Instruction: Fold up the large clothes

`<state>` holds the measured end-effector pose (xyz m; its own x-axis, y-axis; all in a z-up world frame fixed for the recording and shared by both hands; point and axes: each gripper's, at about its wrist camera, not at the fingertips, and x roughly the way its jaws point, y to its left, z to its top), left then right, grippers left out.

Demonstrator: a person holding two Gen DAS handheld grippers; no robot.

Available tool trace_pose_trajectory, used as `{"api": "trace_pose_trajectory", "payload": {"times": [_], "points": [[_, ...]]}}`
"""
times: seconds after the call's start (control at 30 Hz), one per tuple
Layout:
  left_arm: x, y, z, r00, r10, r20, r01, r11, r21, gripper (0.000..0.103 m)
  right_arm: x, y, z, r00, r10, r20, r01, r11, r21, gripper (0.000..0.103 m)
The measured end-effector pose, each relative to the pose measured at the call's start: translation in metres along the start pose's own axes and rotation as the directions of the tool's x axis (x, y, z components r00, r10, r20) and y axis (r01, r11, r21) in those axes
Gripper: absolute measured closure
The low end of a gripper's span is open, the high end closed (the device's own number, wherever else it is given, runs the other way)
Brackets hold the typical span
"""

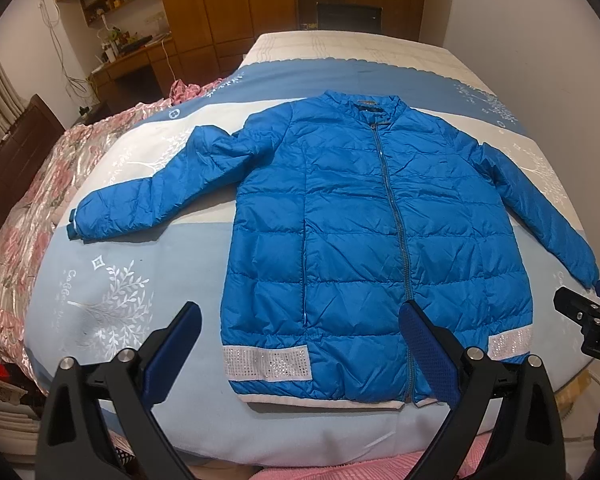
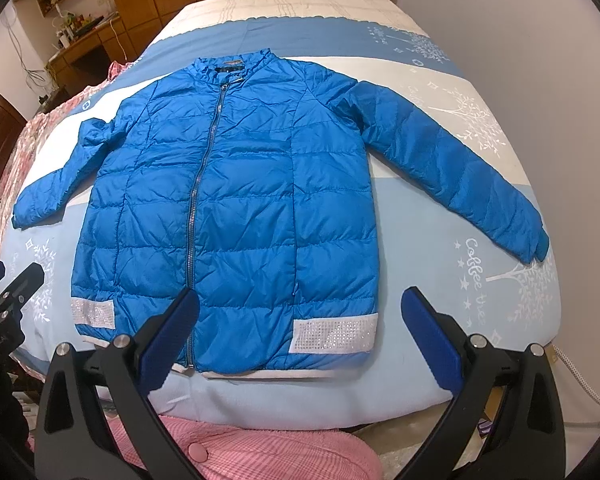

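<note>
A blue quilted jacket point(image 1: 352, 216) lies flat and zipped on the bed, front up, collar at the far side, both sleeves spread outward. It also shows in the right wrist view point(image 2: 228, 200). White sparkly bands sit at its hem corners. My left gripper point(image 1: 300, 316) is open and empty, hovering above the hem's left half. My right gripper point(image 2: 300, 300) is open and empty, above the hem's right half. The right gripper shows at the left view's right edge point(image 1: 580, 304); the left gripper shows at the right view's left edge point(image 2: 12, 276).
The bed point(image 1: 140, 280) has a blue and white cover with tree prints. A pink floral quilt point(image 1: 32, 208) is bunched along its left side. A wooden desk, shelves and wardrobe point(image 1: 204, 8) stand beyond. Pink checked fabric point(image 2: 260, 452) lies below the near edge.
</note>
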<state>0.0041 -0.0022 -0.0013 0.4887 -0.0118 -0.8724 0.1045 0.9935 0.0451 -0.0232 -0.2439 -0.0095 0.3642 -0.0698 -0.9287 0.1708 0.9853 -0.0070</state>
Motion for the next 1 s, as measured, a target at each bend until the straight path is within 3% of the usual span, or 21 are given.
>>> {"api": "trace_pose_trajectory", "payload": {"times": [1.0], "points": [[0.0007,0.0002,0.0021,1.000,0.004,-0.001,-0.004,1.000,-0.002,0.004,0.0017,0.0010,0.0039,1.000,-0.005,0.000,0.005,1.000,-0.004,0.003]]}}
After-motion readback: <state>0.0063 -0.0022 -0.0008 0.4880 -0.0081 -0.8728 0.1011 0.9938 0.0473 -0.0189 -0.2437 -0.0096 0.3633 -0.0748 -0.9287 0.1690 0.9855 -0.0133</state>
